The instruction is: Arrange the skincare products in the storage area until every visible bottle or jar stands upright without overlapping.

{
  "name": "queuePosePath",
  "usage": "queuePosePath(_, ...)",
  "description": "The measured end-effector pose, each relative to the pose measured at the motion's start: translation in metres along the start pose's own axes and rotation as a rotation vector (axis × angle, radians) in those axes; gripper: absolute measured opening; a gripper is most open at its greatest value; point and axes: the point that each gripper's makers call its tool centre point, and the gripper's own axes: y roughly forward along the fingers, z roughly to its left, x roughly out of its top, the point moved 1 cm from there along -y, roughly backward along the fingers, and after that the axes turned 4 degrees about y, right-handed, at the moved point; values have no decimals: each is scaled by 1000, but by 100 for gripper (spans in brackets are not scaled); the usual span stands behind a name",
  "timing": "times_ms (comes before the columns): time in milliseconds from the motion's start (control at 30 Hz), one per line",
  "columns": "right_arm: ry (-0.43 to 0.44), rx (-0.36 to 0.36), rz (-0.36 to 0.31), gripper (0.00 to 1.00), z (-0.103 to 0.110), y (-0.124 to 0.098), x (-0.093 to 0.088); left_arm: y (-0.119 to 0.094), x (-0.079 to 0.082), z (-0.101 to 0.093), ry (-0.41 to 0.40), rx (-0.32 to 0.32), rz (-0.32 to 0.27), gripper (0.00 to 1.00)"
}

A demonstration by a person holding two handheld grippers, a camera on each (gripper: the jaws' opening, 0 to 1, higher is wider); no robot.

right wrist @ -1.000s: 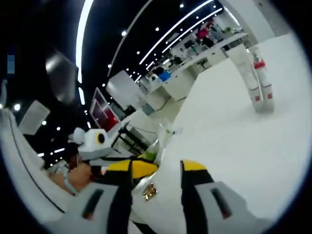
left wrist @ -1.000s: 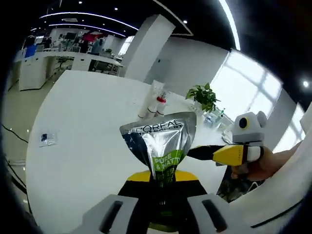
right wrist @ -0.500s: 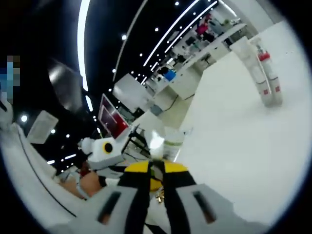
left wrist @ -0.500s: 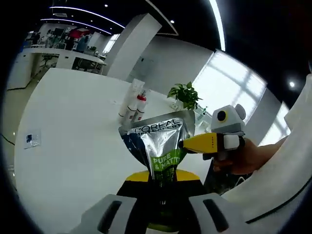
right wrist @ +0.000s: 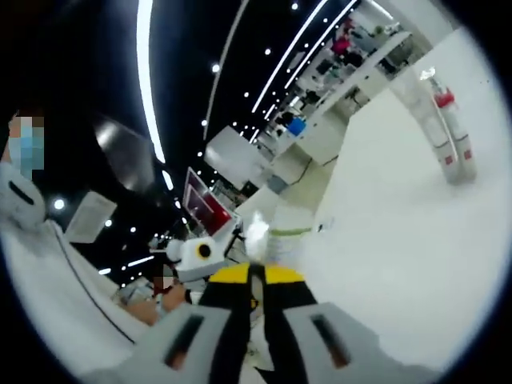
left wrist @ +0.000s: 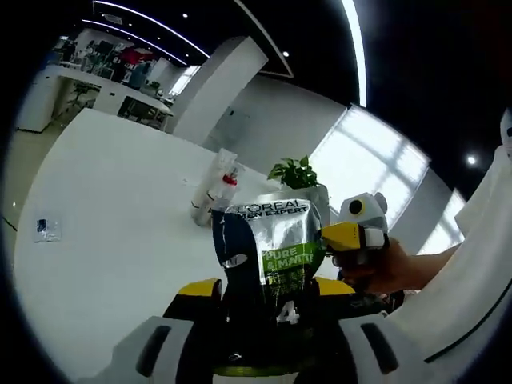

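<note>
While the silver tube (left wrist: pixel 272 248) with its green band and dark lower part stands up between the left gripper's (left wrist: pixel 268 300) yellow-tipped jaws, those jaws look spread wider than the tube, so whether they press on it cannot be told. At the tube's right edge the right gripper (left wrist: pixel 346 236) reaches in, its yellow tip touching the tube, with a hand (left wrist: pixel 388 268) and a white sleeve (left wrist: pixel 460 280) behind it. In the right gripper view, the right gripper (right wrist: pixel 256 276) has its jaws drawn together on the pale edge of the tube (right wrist: pixel 276 232). Farther off on the white table (left wrist: pixel 112 232), two white bottles (left wrist: pixel 213 188) stand upright close beside each other, one with a red cap. A potted plant (left wrist: pixel 294 172) sits beyond them, and a small packet (left wrist: pixel 46 230) lies well apart at the left.
</note>
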Motion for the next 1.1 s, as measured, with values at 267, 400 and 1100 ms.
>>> queuePosePath(267, -16, 111, 19, 2, 19, -8, 6, 0, 7, -7, -124, -96, -78, 62)
queuePosePath(400, -14, 177, 30, 2, 31, -13, 7, 0, 13, -25, -186, -207, -131, 60)
queuePosePath(1100, 19, 182, -29, 7, 20, -21, 9, -5, 41, -59, -371, -415, -287, 2)
